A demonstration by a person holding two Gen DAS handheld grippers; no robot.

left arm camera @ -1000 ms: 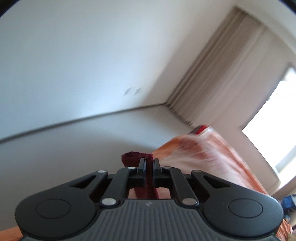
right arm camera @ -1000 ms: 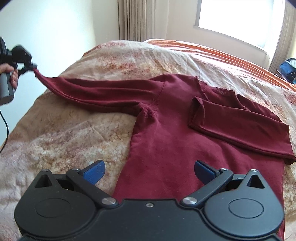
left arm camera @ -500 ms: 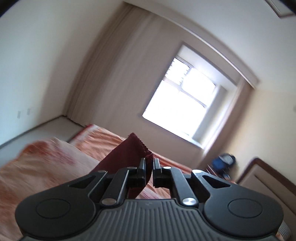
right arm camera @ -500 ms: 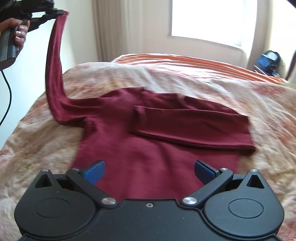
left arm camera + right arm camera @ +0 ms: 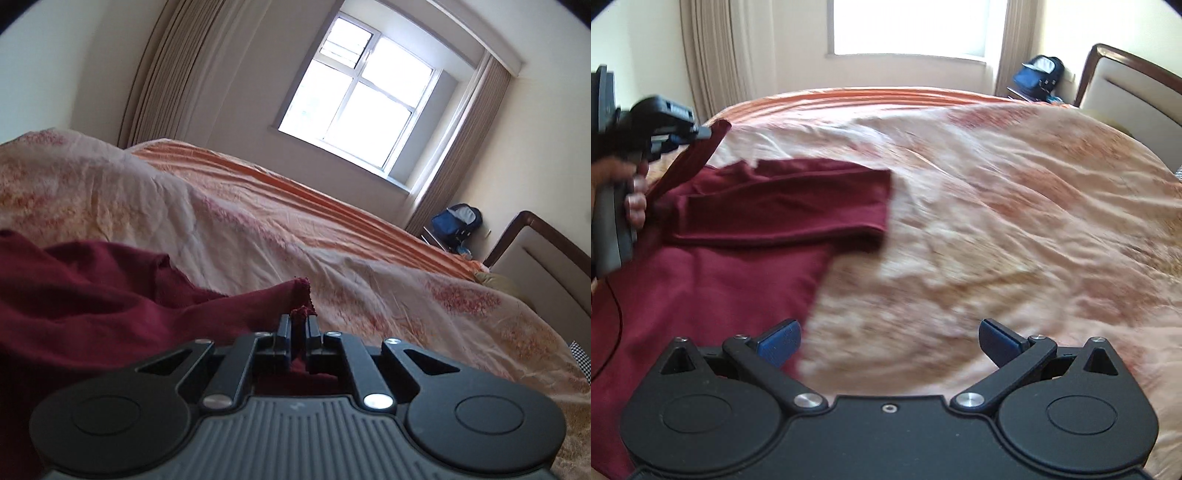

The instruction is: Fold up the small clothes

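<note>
A dark red long-sleeved sweater (image 5: 738, 266) lies flat on the bed, with one sleeve (image 5: 798, 199) folded across its chest. My left gripper (image 5: 297, 320) is shut on the cuff of the other sleeve (image 5: 258, 302). In the right wrist view a hand holds the left gripper (image 5: 701, 132) above the sweater's far left side, and the sleeve hangs from it in a slanting strip. My right gripper (image 5: 888, 336) is open with nothing between its blue pads (image 5: 779, 338). It hovers over the sweater's right edge and the bare bedspread.
The sweater rests on a wrinkled cream and orange floral bedspread (image 5: 1015, 221). A bright window (image 5: 354, 96) and curtains (image 5: 173, 70) are behind the bed. A blue bag (image 5: 1038, 72) sits by the wooden headboard (image 5: 1126, 85) at the far right.
My left gripper lifted the sleeve cuff from the bed's left side and carried it up and inward over the sweater. The right gripper swung right, so the sweater now sits left in its view.
</note>
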